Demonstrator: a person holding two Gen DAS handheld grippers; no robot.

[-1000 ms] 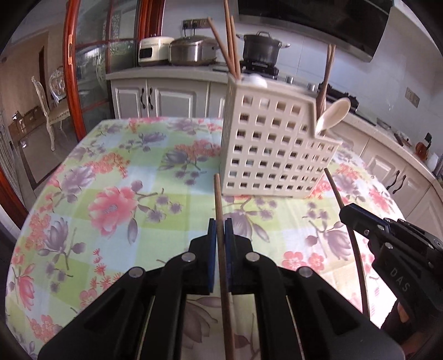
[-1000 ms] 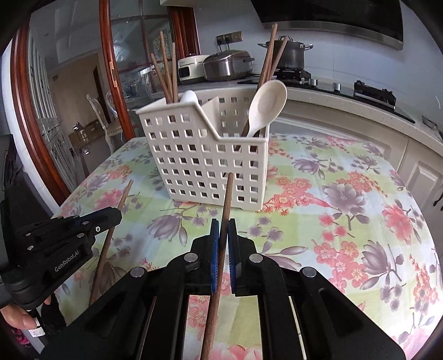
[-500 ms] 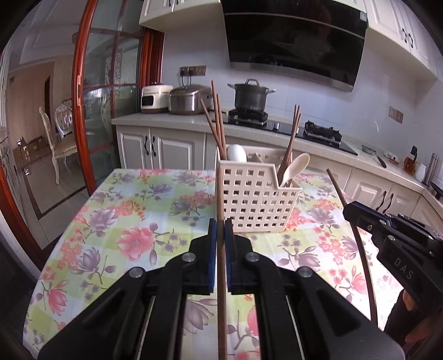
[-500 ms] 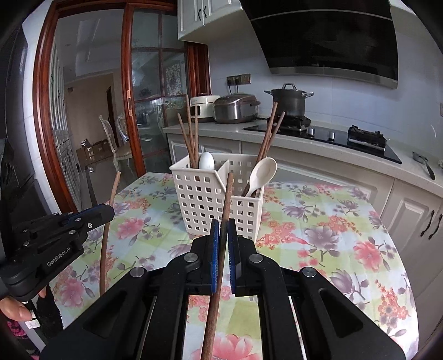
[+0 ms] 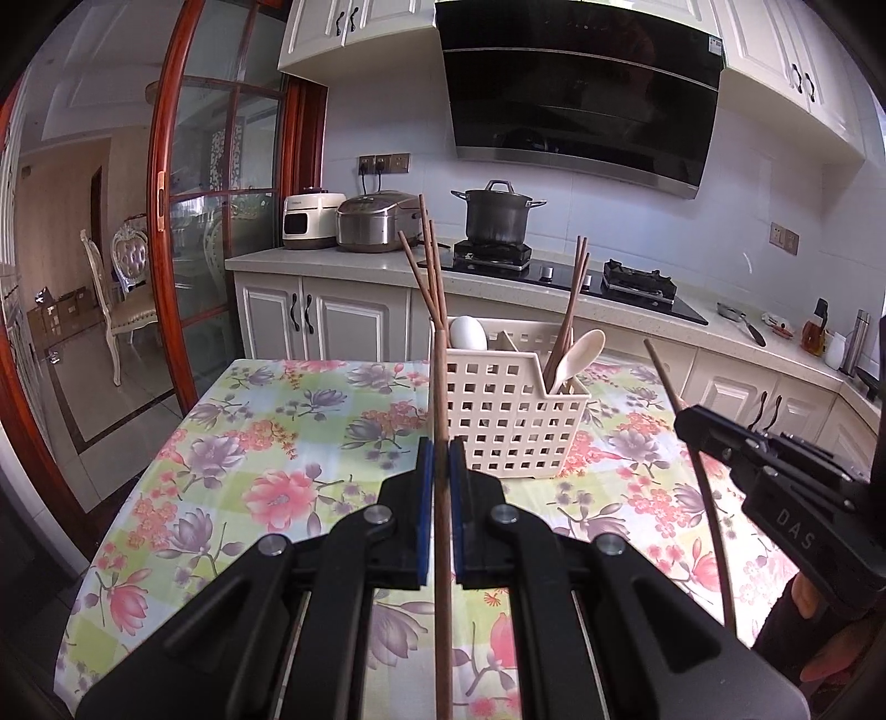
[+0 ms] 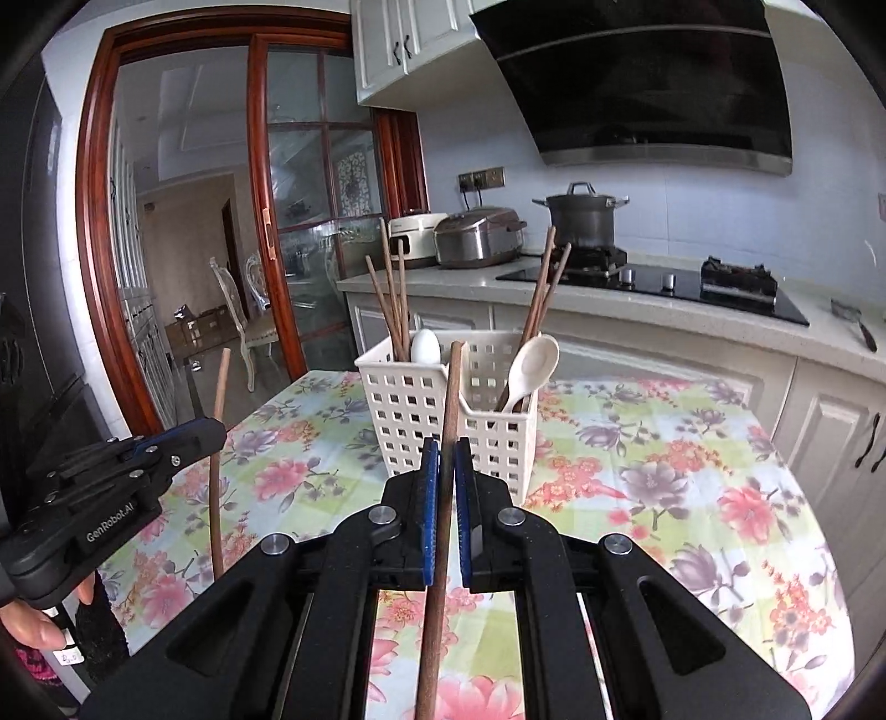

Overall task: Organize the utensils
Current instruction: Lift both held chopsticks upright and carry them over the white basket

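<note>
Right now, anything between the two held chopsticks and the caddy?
Nothing visible. Left gripper and right gripper each clamp a chopstick; only bare tablecloth lies before the caddy, whose compartments already hold chopsticks and spoons.

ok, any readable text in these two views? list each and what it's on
"DAS" on the side of the right gripper, seen from the left wrist.
"GenRobot.AI" on the side of the left gripper, seen from the right wrist.
White sticker on the range hood: too small to read.
Small tag by the hand at bottom left: blurred, unreadable.
</note>
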